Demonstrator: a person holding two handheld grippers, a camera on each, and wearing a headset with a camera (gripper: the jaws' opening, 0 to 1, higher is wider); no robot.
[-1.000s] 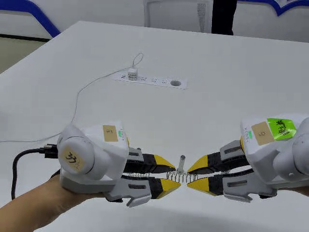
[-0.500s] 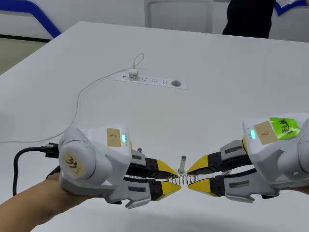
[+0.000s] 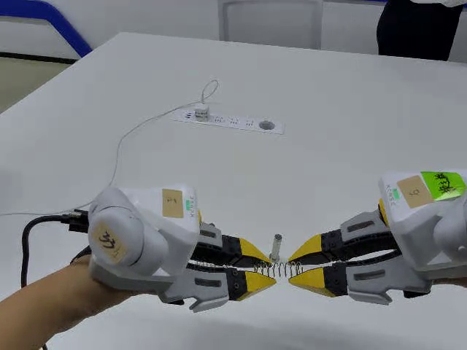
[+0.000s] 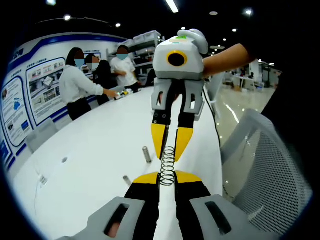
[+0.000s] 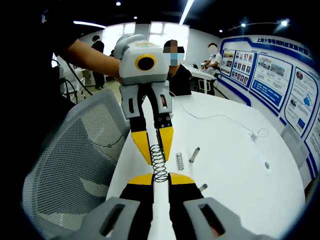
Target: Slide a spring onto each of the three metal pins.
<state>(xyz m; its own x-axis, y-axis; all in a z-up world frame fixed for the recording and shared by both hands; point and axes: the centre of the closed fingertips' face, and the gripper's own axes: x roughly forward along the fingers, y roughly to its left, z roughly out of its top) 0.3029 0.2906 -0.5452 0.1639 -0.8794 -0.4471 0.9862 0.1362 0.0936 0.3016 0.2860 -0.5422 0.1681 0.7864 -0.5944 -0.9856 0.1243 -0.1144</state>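
A thin metal spring [image 3: 281, 270] spans the small gap between my two grippers, just above the white table [image 3: 328, 146]. My left gripper [image 3: 268, 273] is shut on one end of the spring [image 4: 167, 162], and my right gripper [image 3: 293, 267] is shut on the other end [image 5: 159, 162]. Just behind the spring a short metal pin [image 3: 276, 246] stands upright. In the left gripper view two pins [image 4: 146, 154] [image 4: 127, 180] stand on the table to the left of the jaws. In the right gripper view a loose spring [image 5: 180, 161] lies beside a pin [image 5: 194, 154], and another pin [image 5: 202, 187] stands nearer.
A white power strip [image 3: 230, 122] with a small plug [image 3: 202, 111] and a thin cable [image 3: 120, 153] lies at mid-table. A black cable [image 3: 29, 237] trails from the left gripper. A mesh chair [image 4: 270, 165] stands at the table's near edge. People stand in the background.
The right gripper has shifted a little to the right and down, and the left gripper slightly right. The spring stays held between them. A person at the back has moved right.
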